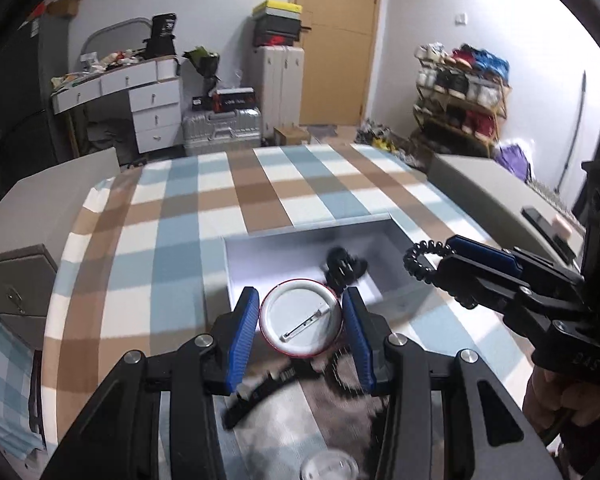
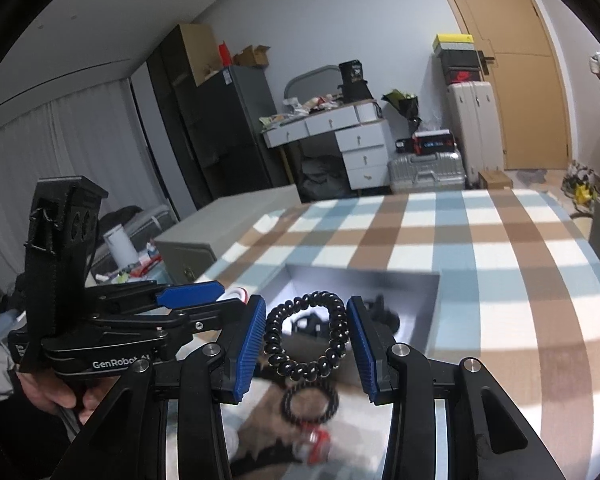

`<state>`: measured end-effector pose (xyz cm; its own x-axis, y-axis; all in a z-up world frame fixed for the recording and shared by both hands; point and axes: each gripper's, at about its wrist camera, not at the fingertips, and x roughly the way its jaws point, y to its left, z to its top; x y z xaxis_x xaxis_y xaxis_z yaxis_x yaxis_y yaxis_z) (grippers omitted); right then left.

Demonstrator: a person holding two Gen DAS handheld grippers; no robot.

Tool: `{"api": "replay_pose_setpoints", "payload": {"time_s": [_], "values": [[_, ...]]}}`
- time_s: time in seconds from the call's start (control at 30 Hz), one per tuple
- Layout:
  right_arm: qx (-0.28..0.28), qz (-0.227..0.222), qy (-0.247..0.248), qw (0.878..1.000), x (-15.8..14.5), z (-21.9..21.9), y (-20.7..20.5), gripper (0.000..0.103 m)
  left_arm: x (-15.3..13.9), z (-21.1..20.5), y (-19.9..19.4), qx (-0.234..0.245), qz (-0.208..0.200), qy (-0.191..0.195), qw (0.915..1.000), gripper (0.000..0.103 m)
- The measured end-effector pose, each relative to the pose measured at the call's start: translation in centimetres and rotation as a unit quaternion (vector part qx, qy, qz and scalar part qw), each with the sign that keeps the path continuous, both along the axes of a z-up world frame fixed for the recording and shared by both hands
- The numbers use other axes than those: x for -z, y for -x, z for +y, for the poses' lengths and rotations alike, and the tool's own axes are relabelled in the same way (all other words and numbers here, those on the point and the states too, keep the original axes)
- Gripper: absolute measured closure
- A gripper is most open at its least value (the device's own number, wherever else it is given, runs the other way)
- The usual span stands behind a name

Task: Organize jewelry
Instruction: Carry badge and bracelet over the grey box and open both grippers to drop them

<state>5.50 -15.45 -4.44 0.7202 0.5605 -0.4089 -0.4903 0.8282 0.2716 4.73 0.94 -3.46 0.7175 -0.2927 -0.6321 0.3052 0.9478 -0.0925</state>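
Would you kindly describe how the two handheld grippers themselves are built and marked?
Both the left gripper and the right gripper are black linkage frames with silver pivot pins and ribbed blue pads on the jaws. The left one's side reads "GenRobot". A black boxy mount with two round holes tops each.

blk coil tie (image 2: 306,340), blue/brown check cloth (image 2: 480,236)
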Motion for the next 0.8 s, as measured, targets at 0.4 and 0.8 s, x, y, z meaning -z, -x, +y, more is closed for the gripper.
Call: {"api": "replay_pose_setpoints", "payload": {"time_s": [0.4, 0.8], "values": [[-0.025, 0.020, -0.006, 0.999, -0.5, 1.9, -6.4, 0.062, 1.3, 0.4, -4.0, -0.001, 0.016, 0.039, 0.9991, 0.066], [-0.026, 0.068, 0.008, 0.997, 2.2, 3.1, -9.8, 0.062, 2.8, 0.3, -5.1, 0.006, 0.044, 0.055, 0.9975, 0.066]]}}
